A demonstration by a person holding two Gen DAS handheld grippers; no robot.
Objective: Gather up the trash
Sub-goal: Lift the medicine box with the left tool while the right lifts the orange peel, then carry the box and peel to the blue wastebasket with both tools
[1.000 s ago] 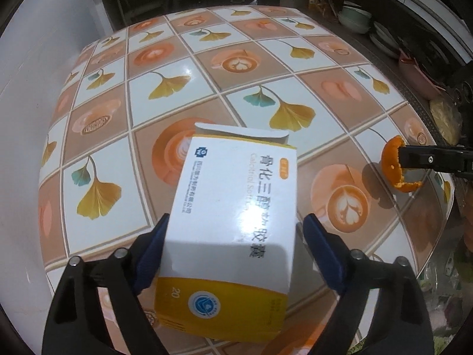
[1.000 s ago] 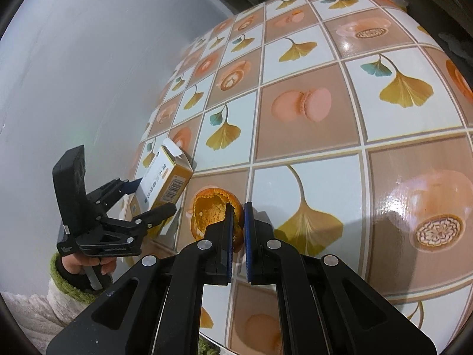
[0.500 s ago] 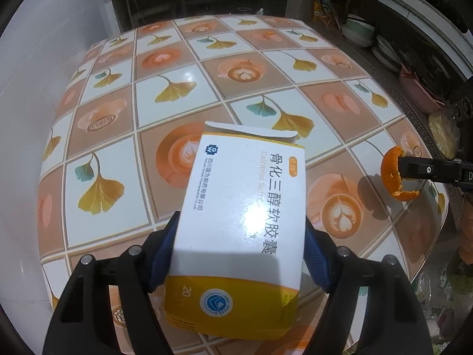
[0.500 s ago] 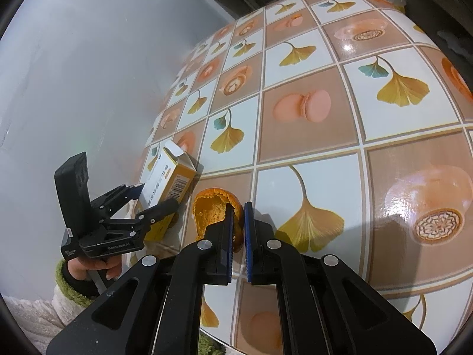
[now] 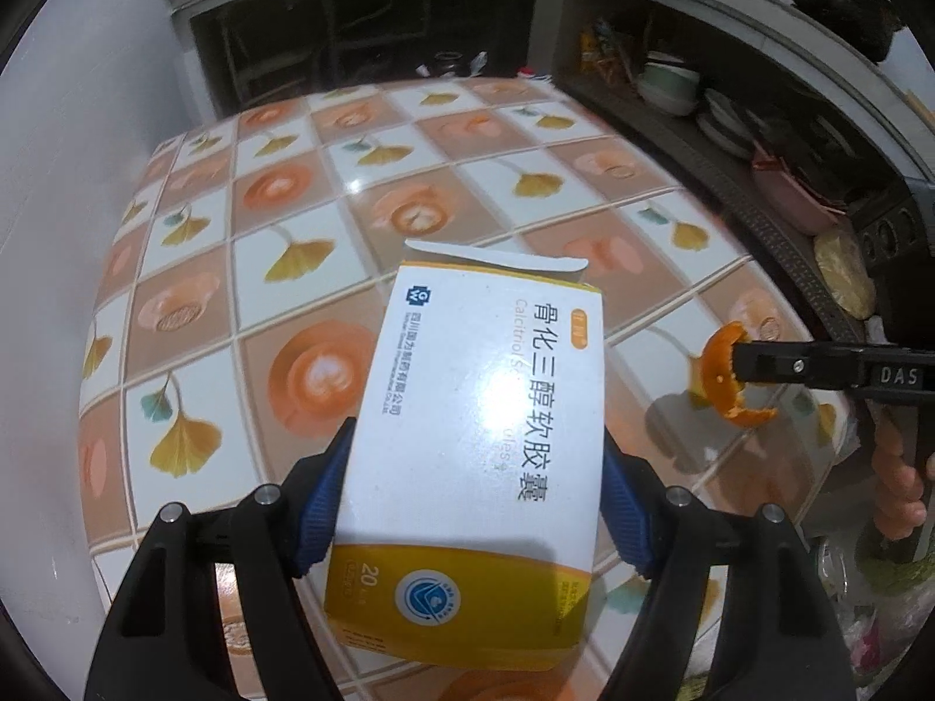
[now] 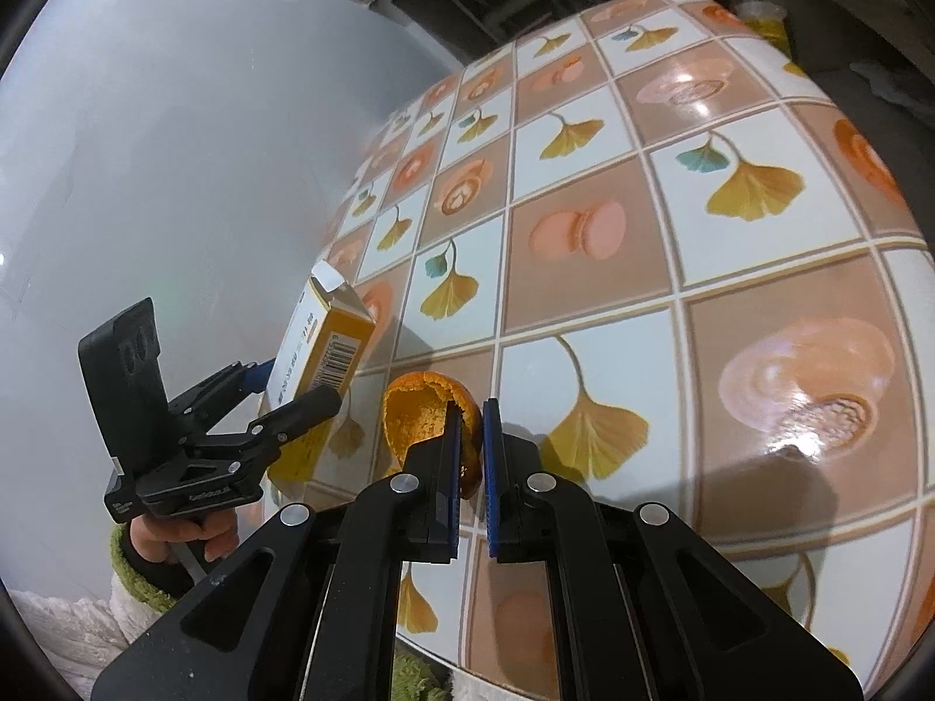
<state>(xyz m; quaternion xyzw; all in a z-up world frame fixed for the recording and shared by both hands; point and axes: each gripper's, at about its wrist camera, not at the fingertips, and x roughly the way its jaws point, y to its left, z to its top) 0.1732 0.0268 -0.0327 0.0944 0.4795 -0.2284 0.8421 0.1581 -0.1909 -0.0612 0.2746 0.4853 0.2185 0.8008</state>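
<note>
The left tool (image 5: 474, 493) pinches the white and yellow medicine box (image 5: 476, 426) by its long sides, its jaws having just closed onto it; the box hangs tilted above the tiled counter (image 5: 362, 175), open flap away from the tool; right of the box, clear of the counter, the right tool (image 6: 472, 417) is pressed together on a cupped orange peel (image 6: 418, 417).
</note>
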